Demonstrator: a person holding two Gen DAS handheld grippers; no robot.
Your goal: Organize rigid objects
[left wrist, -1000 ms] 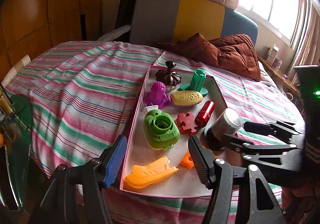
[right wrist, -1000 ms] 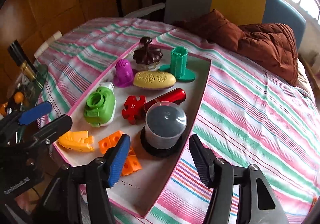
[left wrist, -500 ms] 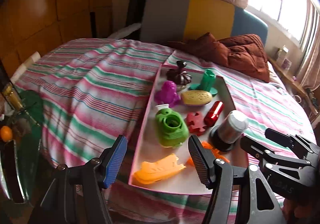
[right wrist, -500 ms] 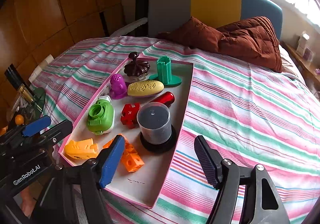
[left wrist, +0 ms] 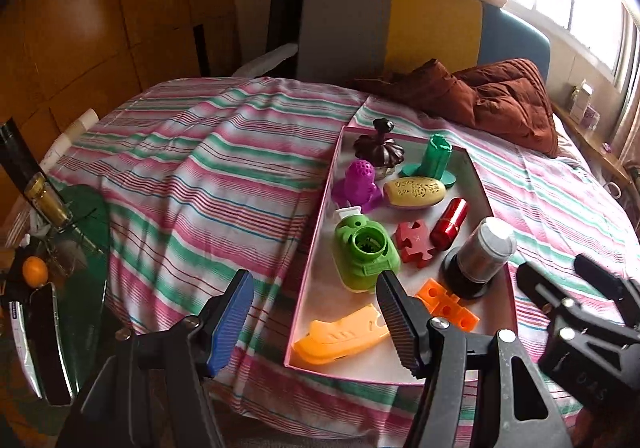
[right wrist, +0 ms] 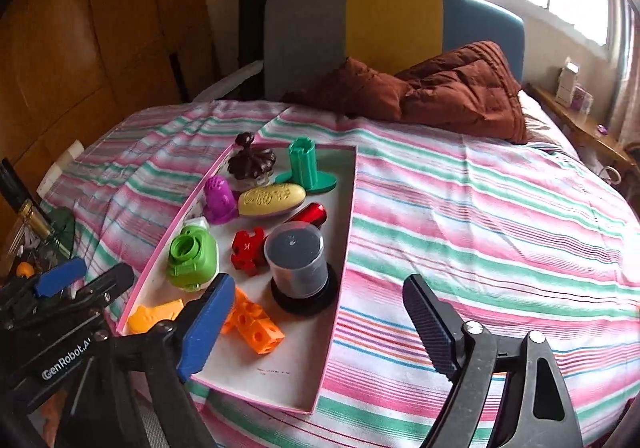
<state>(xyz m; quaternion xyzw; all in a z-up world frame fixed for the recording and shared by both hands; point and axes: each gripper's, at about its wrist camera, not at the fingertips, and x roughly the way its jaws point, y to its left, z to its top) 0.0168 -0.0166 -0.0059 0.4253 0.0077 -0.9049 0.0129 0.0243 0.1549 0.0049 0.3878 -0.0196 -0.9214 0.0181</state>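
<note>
Clear-lidded tub point(right wrist: 298, 262) now stands freed in the tray point(right wrist: 340, 256), ahead of the right tongs point(right wrist: 316, 328), which are opening, empty, and backing away; left tongs point(left wrist: 314, 322) hang wide, empty.

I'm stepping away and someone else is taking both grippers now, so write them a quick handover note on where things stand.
Left gripper: open, empty, hovering at the tray's near end.
Right gripper: jaws opening, nothing between them, just short of the clear cup on its black base.
Pink-edged tray on the striped bedspread holds all the toys: green camera, red puzzle piece, red cylinder, orange blocks, orange shoe, purple figure, yellow oval, green stand, brown lid.
Done: everything in view sits in the tray.
Left: I see nothing loose on the bed.
</note>
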